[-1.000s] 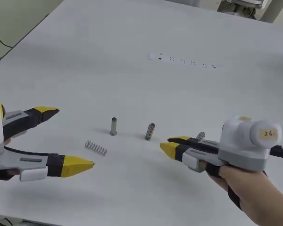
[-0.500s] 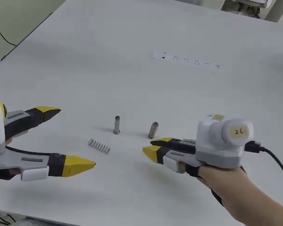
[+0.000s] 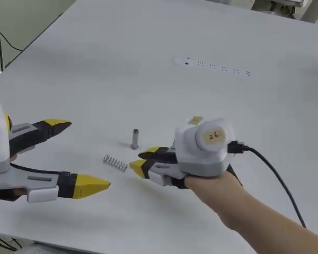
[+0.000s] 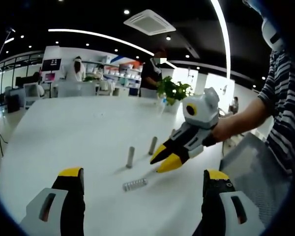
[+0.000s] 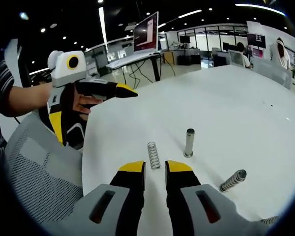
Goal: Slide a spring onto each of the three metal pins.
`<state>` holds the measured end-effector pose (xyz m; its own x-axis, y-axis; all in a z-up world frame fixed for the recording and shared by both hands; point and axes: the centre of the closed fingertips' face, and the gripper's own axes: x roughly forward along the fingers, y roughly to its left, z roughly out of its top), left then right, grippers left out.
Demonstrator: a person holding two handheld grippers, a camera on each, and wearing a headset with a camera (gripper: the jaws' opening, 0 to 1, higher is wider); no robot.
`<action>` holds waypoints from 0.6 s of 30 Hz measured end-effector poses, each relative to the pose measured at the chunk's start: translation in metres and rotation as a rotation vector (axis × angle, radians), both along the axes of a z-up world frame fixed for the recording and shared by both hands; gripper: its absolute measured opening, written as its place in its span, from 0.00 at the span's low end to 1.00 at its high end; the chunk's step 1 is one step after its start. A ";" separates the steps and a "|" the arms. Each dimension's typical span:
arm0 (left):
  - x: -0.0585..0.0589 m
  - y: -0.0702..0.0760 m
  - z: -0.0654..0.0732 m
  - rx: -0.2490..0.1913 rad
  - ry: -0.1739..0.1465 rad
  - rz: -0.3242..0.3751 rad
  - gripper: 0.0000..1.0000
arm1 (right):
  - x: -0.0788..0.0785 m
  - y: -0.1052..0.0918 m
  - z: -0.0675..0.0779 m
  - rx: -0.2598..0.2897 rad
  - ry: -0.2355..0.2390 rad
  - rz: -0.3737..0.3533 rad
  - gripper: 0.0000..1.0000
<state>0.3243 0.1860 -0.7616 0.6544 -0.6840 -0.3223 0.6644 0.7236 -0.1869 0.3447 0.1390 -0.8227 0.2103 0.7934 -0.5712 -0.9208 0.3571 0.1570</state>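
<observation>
The loose spring (image 3: 115, 162) is laid flat on the tabletop (image 3: 148, 79) just ahead of the right gripper (image 3: 139, 162), whose jaws are set nearly together with nothing held. The spring's long axis is aligned roughly with those jaws, and this gripper is judged the nearer. The left gripper (image 3: 74, 154) is held wide apart and empty. A sprung pin (image 5: 233, 180) near the bare pin (image 3: 135, 138) is revealed in the right gripper view but is covered by that gripper in the head view.

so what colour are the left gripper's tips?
Yellow, on black fingers. The left gripper shows it best in the head view.
</observation>
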 end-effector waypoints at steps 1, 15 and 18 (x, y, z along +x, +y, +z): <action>0.000 0.000 0.000 -0.002 0.000 0.001 0.98 | -0.001 0.002 -0.003 -0.015 -0.005 0.015 0.14; -0.003 0.000 -0.003 0.002 0.012 0.001 0.97 | 0.003 0.022 -0.023 -0.121 -0.096 0.092 0.14; -0.004 0.000 -0.003 0.001 0.015 -0.002 0.97 | 0.002 0.023 -0.029 -0.145 -0.109 0.123 0.14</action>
<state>0.3204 0.1865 -0.7644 0.6484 -0.6848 -0.3327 0.6627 0.7228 -0.1960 0.3463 0.1624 -0.8512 0.1838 0.7281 -0.6604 -0.9675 0.2526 0.0093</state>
